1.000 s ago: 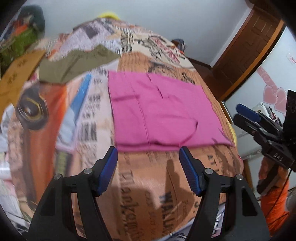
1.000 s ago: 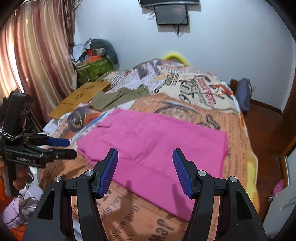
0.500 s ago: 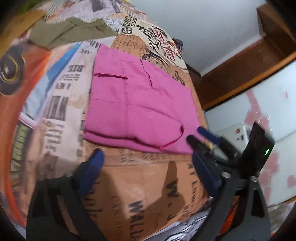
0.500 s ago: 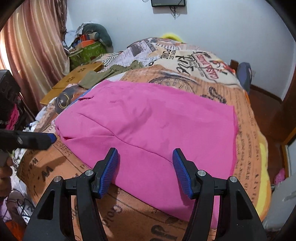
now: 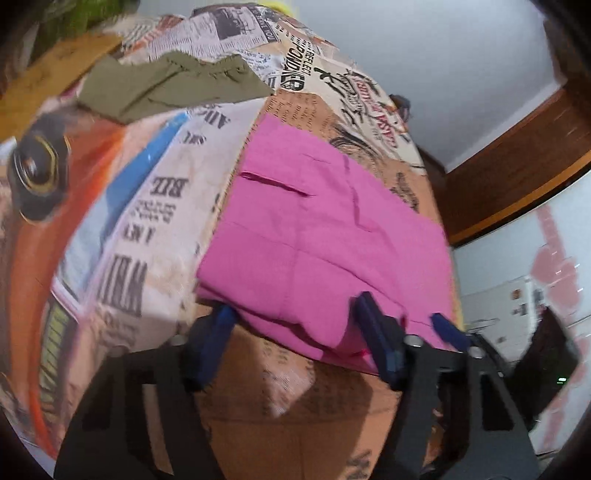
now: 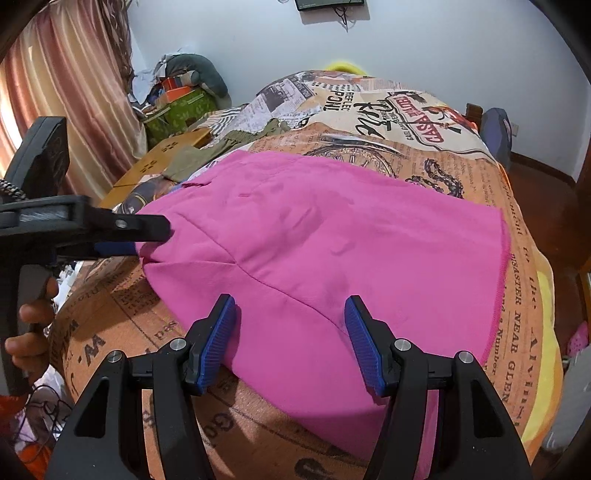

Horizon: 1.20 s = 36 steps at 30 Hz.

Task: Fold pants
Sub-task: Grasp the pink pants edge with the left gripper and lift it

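Both claws have dropped in on the pink pants (image 6: 325, 251) spread on the bed (image 6: 524, 295). Left claw (image 5: 299, 332) and right claw (image 6: 291, 332) gape wide, gripping nothing, straddling the six o'clock edge, apparently to lift it evenly.

Bedroom, pale blue-white walls (image 6: 443, 48). Bed under newsprint-pattern bedspread (image 6: 388, 122). Pinkish striped curtains (image 6: 74, 110) left, daylight behind. Wall-mounted screen (image 6: 328, 3) up top. Dark wood floor (image 6: 535, 177), brown wooden door (image 5: 517, 177).
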### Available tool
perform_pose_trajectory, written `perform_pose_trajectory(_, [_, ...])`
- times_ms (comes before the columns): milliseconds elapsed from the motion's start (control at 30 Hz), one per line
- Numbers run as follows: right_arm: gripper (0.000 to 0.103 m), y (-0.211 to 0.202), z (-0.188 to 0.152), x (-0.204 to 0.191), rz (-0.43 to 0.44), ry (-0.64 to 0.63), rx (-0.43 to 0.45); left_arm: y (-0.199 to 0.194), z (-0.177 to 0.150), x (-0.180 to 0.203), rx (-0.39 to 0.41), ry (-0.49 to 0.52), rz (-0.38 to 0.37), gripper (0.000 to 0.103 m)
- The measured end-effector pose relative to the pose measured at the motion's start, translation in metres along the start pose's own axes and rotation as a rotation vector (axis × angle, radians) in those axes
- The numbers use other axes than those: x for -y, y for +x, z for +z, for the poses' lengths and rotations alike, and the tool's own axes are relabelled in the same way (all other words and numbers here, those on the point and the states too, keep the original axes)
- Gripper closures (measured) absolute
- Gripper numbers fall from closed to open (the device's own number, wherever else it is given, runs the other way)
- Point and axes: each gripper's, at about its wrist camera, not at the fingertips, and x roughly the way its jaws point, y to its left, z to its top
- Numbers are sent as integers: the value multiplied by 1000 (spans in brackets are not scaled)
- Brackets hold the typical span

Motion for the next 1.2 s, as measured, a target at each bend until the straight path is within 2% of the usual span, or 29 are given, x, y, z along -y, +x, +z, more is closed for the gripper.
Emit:
perform_pose_trajectory(133, [46,0,-1,2,7,12,-3,3,7,-5,23,11,29,76])
perform_pose_trajectory(300, [46,0,3,2,11,11,-22,-9,5,-2,71,78,40,83])
perform_pose_trajectory(433, [46,0,12,-5,22,5,-35,-31,-8,14,168,212,148,86])
perform_pose_trajectory(533, [45,-3,26,-19,42,-7,-6,-53,-22,19,244,303,226,87])
perform_pose_trajectory(700, [45,9,47,-52,82,-59,6,-80,-41,13,311,365,291,87])
perform_pose_trajectory(800, [45,28,50,-72,104,-94,-41,-92,-43,4,330,356,303,87])
perform_pose_trajectory(933, [44,50,44,-97,147,-154,-124,-102,-44,-20,325,288,296,89])
perform_pose_trajectory(1033, [43,53,43,-109,142,-206,-136,-103,-45,-27,321,274,294,90])
perform_pose_trajectory(1200, [43,45,44,-100,177,-162,-130,-118,-47,-8,376,326,283,90])
